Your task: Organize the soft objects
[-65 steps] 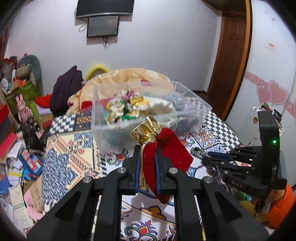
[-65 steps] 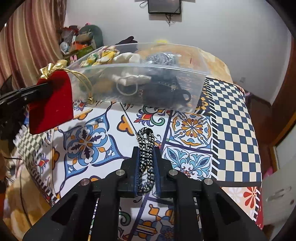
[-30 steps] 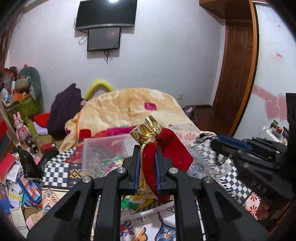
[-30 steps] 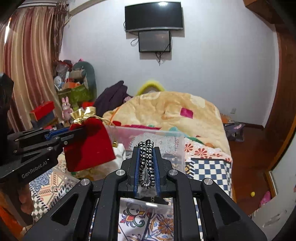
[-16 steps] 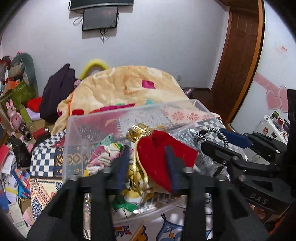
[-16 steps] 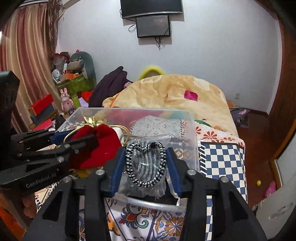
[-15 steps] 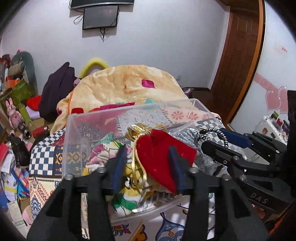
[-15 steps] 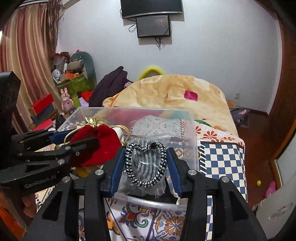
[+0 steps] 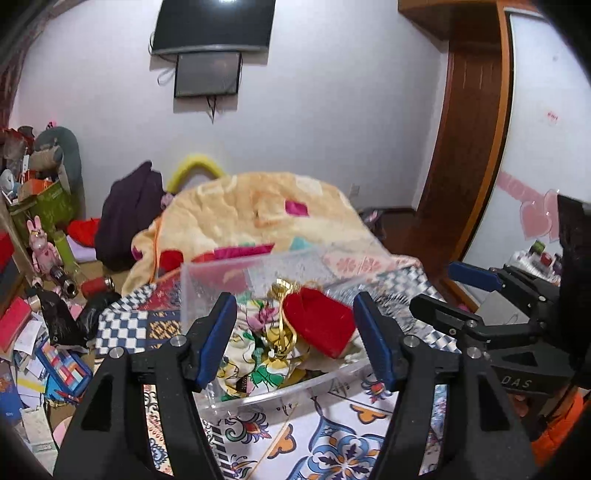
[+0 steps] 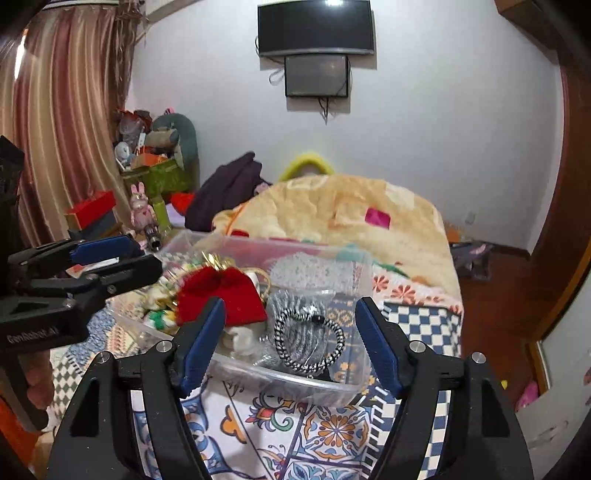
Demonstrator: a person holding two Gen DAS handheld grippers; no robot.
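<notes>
Half a second before, both grippers had their fingers only partly parted around their loads; by this moment the left gripper (image 9: 295, 334) stood wide open, its blue-padded fingers (image 9: 216, 338) well apart and gripping nothing, and the red pouch (image 9: 319, 321) lay loose in the clear plastic bin (image 9: 258, 397) on top of the floral fabrics (image 9: 255, 354). The right gripper (image 10: 290, 341) had likewise spread fully and held nothing, and the black-and-white braided band (image 10: 308, 341) rested inside the same bin, toward its right end, just beside the pouch (image 10: 221, 295). The view had also lifted since then, showing more of the wall and the wall-mounted screen (image 10: 316, 33). In the left wrist view, the pouch lay tilted, its long axis running from upper left to lower right, the gold-trimmed neck (image 9: 282, 290) pointing up-left toward the far wall of the bin and the rounded bottom toward the near rim. The band lay as a flattened loop, its long axis roughly left to right across the bin. The bin stood on the patterned tablecloth (image 10: 332, 432), with the orange blanket (image 10: 351, 210) behind it.
</notes>
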